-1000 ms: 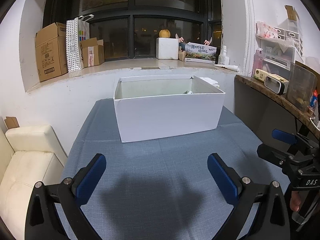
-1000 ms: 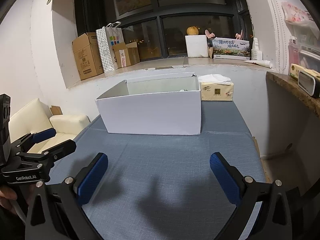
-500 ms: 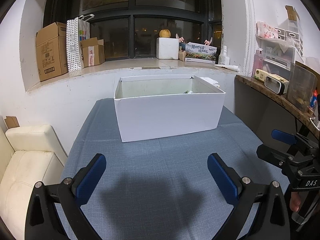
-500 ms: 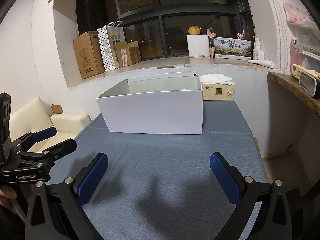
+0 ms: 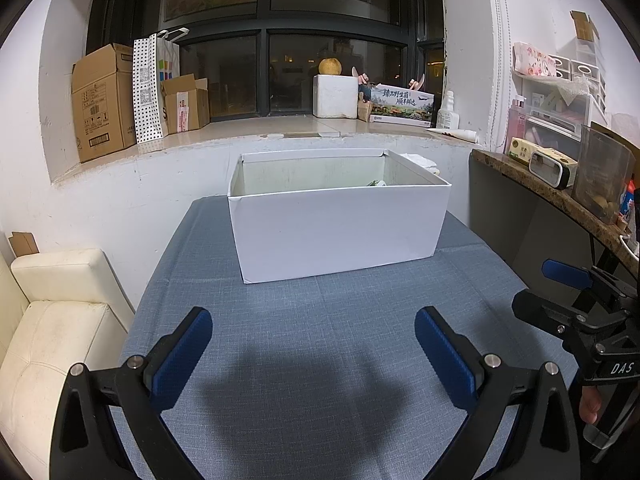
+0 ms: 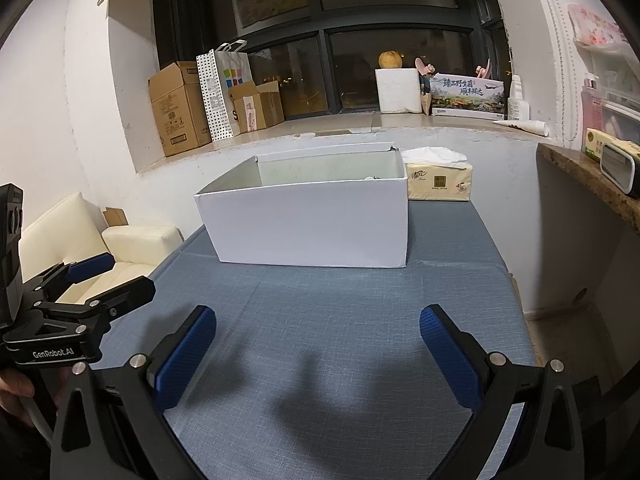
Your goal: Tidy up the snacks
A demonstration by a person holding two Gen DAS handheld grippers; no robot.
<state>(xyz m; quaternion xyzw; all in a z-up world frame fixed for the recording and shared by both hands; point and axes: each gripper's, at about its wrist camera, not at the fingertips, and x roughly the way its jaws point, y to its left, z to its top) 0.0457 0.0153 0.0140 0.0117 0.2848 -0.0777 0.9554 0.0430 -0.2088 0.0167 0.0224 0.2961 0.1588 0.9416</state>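
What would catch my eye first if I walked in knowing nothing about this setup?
Probably the big open white box, standing alone in the middle of the blue tablecloth. Next, the two black grippers with blue pads in the foreground, the left gripper and the right gripper, both open and holding nothing. Behind the box's right end sits a yellow tissue pack.

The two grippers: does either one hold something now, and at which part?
Nothing is held. The left gripper and the right gripper are both open and empty above the blue tablecloth, short of the white box.
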